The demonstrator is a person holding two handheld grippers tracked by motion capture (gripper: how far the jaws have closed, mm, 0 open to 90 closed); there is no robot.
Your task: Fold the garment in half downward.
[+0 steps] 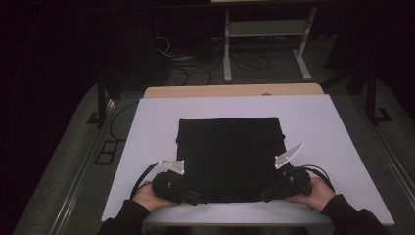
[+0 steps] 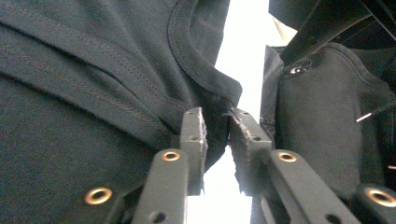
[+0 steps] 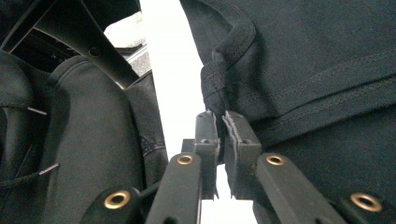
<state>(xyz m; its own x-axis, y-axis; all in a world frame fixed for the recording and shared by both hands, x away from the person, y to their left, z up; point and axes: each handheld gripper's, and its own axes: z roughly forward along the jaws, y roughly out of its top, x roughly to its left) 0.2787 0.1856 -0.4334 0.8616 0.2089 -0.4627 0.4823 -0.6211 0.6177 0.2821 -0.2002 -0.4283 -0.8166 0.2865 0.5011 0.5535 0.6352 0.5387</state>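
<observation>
A black folded garment [image 1: 230, 156] lies flat on the white table [image 1: 147, 127], with its near edge toward the person. My left gripper [image 1: 195, 199] is at the garment's near left corner and my right gripper [image 1: 264, 197] at its near right corner. In the left gripper view the jaws [image 2: 217, 126] stand a little apart, and a hemmed corner of the garment [image 2: 93, 93] hangs loosely between them. In the right gripper view the jaws [image 3: 220, 119] are almost together, pinching the hemmed corner of the garment [image 3: 317, 70].
A wooden strip [image 1: 235, 90] runs along the table's far edge. Beyond it a white stand [image 1: 266, 29] and loose cables [image 1: 195, 68] are on the dark floor. The person's dark clothing [image 2: 322, 116] is close behind the near table edge.
</observation>
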